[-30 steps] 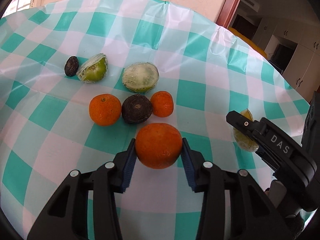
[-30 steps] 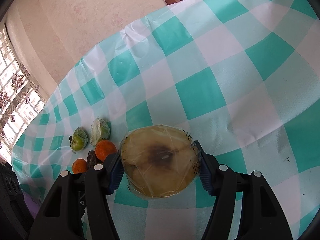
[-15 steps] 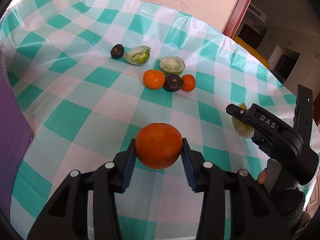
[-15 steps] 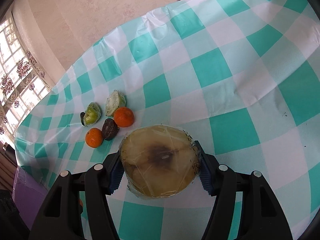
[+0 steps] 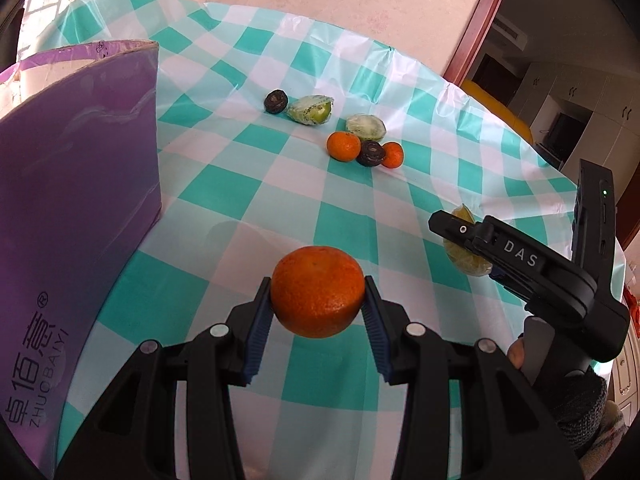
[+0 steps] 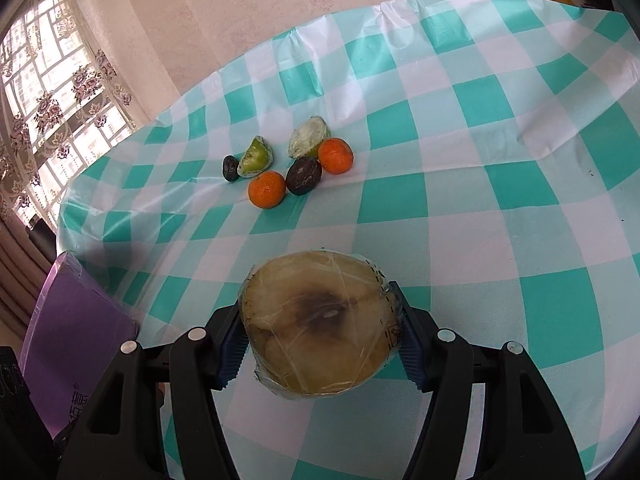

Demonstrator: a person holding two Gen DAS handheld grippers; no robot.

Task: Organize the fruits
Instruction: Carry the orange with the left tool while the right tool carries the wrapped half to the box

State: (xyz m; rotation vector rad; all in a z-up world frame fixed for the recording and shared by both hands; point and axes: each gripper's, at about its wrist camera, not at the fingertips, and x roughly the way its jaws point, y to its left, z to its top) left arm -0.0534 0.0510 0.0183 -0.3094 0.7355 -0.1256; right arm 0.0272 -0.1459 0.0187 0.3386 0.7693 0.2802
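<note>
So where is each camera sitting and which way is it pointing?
Left wrist: rides the left tool, faces across the checked tablecloth; shows its fingers on a round orange, plus the right tool.
Right wrist: rides the right tool, faces the window; fingers grip a plastic-wrapped cut fruit half.
Both share the fruit cluster and purple box.

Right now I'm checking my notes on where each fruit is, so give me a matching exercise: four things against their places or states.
Things:
1. big orange
2. wrapped fruit half
3. purple box
4. dark round fruit

Places or states:
A. between two small oranges on the cloth
B. clamped in the right hand-held gripper
C. standing at the table's left side
D. clamped in the left hand-held gripper

Pairs: 1-D, 2-B, 3-C, 4-A
</note>
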